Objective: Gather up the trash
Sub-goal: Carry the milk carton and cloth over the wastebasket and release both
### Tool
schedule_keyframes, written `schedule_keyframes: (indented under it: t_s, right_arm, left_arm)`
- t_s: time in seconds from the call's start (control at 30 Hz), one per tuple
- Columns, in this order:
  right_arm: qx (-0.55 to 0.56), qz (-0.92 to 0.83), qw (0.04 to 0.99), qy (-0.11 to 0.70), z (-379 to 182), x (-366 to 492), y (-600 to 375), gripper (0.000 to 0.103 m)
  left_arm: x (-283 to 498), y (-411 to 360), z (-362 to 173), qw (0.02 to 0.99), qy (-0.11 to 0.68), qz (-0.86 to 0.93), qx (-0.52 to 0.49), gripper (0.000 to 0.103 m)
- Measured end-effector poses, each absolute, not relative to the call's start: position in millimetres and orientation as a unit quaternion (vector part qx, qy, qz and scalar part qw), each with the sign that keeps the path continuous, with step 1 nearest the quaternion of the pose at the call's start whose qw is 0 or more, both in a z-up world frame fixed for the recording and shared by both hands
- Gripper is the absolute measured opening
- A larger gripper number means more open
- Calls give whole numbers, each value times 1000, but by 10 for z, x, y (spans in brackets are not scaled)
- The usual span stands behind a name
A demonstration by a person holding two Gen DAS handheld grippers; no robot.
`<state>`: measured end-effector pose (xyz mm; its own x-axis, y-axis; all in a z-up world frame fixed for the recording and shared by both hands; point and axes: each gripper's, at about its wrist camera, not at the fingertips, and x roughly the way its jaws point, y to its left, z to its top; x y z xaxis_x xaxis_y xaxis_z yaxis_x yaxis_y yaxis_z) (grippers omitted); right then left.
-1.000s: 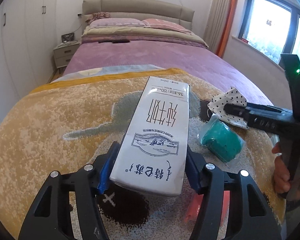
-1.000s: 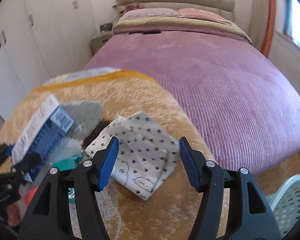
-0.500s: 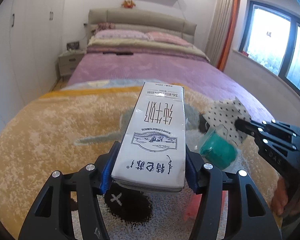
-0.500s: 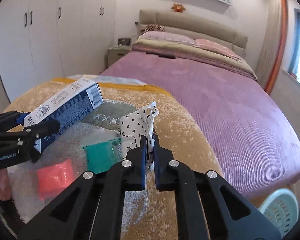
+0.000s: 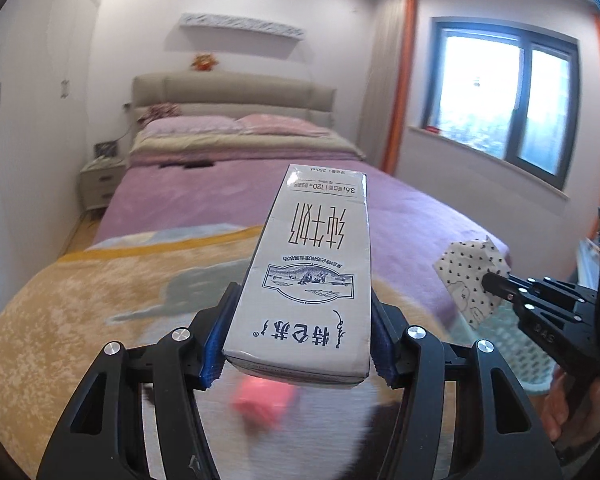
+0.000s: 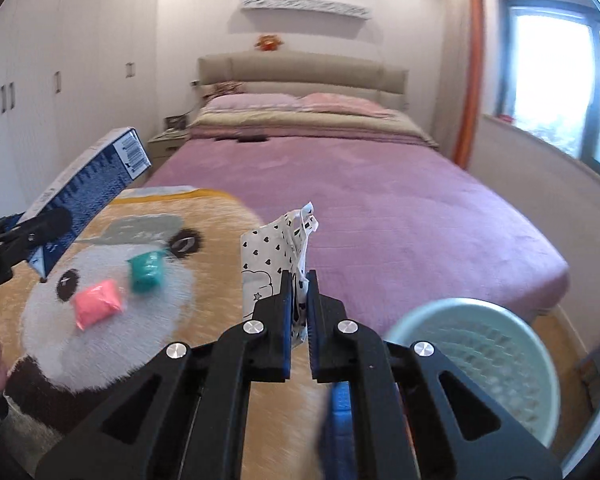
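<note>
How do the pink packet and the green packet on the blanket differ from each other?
The pink packet lies on the animal's white muzzle on the blanket; the green packet lies just above it, nearer the hat. The pink packet looks flatter and longer, the green packet more bunched up. Both are small, loose, and untouched by either tool.

1 carton (image 5: 308, 276), 1 wrapper (image 6: 278, 256), 2 wads (image 6: 98, 303)
</note>
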<state>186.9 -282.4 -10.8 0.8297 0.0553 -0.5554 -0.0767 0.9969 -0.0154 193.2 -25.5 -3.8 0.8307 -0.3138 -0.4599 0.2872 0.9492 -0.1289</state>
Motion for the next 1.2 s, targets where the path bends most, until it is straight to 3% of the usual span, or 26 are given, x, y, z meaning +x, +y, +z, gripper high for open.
schedule_keyframes:
  t_s: [0.67,1.2]
  right_arm:
    - [67,-97,950,288,7,1198,-4280,5]
    - [140,-130,917,349,-422,1258,-4862,6]
  left_arm:
    - [1546,-2152,-104,911,263,-314,45,56]
    - [1707,-2798,-404,881,316,-344,81,57]
